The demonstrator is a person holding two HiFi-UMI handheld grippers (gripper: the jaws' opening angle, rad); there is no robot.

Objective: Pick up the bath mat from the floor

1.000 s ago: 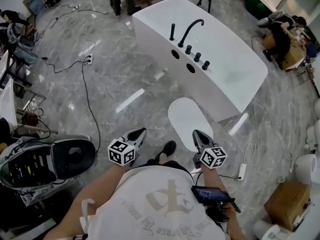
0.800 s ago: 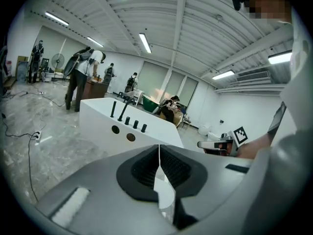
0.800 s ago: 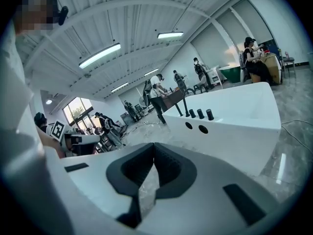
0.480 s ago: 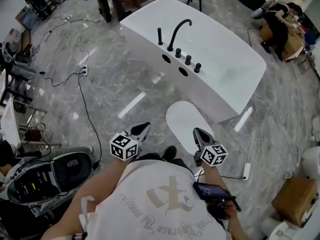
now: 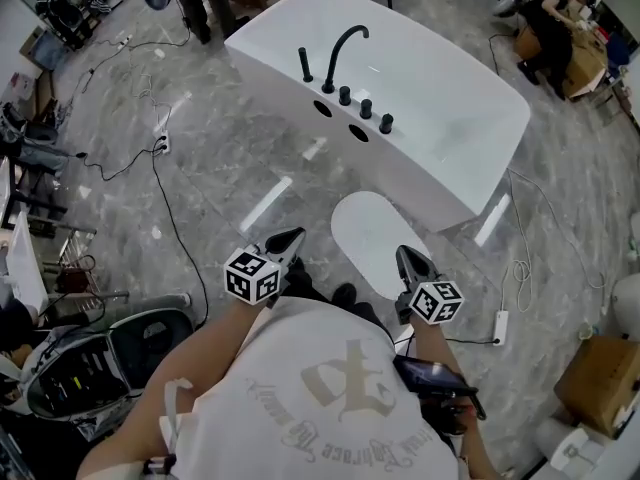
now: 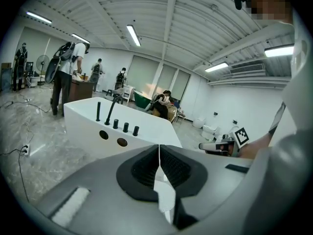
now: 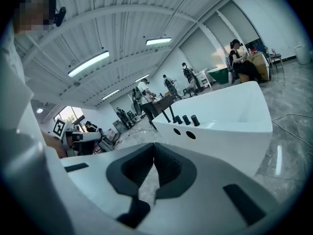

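The bath mat (image 5: pixel 372 230) is a white oval lying flat on the grey marble floor, just in front of the white bathtub (image 5: pixel 420 108). My left gripper (image 5: pixel 288 238) hangs over bare floor left of the mat, its jaws shut with nothing held. My right gripper (image 5: pixel 404 256) hovers at the mat's near right edge, above it, also shut and empty. In the left gripper view the left gripper (image 6: pixel 159 146) points toward the tub (image 6: pixel 122 126). The right gripper (image 7: pixel 154 145) faces the tub (image 7: pixel 230 116) in its own view.
A black faucet (image 5: pixel 340 53) and knobs stand on the tub's rim. Black cables (image 5: pixel 165 183) run across the floor on the left, and a power strip (image 5: pixel 500 324) lies on the right. An open case (image 5: pixel 95 363) sits near left, a cardboard box (image 5: pixel 600 383) near right. People stand beyond the tub.
The person has walked forward, carrying both grippers along. The tub and mat have shifted left and nearer in the head view. Both jaws stay shut.
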